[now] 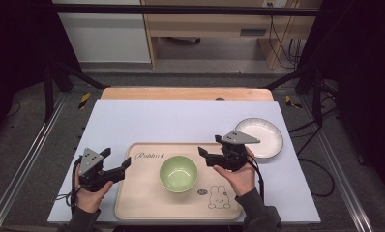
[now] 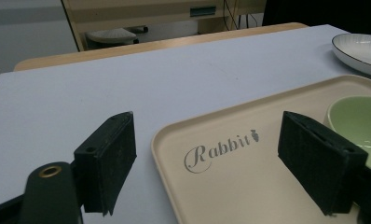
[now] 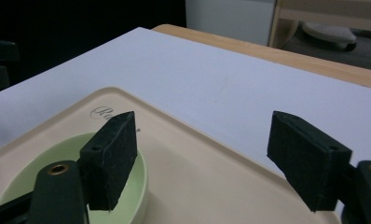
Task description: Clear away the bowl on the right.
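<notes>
Overhead, we see a green bowl (image 1: 178, 173) sitting upright in the middle of a beige tray (image 1: 137, 198) on the tabletop (image 1: 156, 121). Our right gripper (image 1: 207, 157) hovers just beside the bowl's rim, jaws spread wide and empty, likely having let it go. Our left gripper (image 1: 118, 166) waits at the tray's left edge, jaws wide open, holding nothing. A white plate (image 1: 265, 135) lies off the tray's right.

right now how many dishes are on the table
2. A green bowl sits on the beige tray, near its middle. A white plate with a dark rim lies on the white table cover, off the tray's far right corner. None looks hidden.
</notes>
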`<state>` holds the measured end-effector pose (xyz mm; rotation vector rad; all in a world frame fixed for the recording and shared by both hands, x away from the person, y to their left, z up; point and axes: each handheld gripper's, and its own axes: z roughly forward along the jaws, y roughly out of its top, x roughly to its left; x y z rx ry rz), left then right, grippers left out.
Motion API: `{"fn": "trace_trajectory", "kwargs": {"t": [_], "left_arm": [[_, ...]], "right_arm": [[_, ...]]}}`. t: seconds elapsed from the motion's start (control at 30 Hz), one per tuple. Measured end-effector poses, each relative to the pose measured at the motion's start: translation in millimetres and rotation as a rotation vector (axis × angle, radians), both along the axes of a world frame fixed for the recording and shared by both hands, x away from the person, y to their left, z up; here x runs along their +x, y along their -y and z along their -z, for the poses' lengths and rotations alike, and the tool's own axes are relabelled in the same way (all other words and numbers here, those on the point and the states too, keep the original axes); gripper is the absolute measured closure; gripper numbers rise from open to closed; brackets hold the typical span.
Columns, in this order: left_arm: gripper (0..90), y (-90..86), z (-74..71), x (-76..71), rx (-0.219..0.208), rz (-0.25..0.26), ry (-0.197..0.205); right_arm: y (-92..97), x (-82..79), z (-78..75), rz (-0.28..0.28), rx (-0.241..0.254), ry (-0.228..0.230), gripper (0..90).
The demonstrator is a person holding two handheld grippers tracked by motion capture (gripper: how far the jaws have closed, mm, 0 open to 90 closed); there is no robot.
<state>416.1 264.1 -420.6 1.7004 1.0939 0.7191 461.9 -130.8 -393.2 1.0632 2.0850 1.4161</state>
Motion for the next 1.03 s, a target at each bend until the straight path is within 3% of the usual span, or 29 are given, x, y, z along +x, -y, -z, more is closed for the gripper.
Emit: {"fn": "trace_trajectory", "kwargs": {"t": [0.37, 1.03], "left_arm": [[18.8, -3.4, 2.2, 1.8, -0.002, -0.011, -0.008], [21.2, -16.9, 17.7, 11.9, 0.010, -0.048, -0.062]], "right_arm": [[26.1, -3.1, 5.8, 0.094, -0.022, 0.048, 16.5], [51.7, -10.1, 26.6, 0.148, -0.083, 0.025, 15.4]]}}
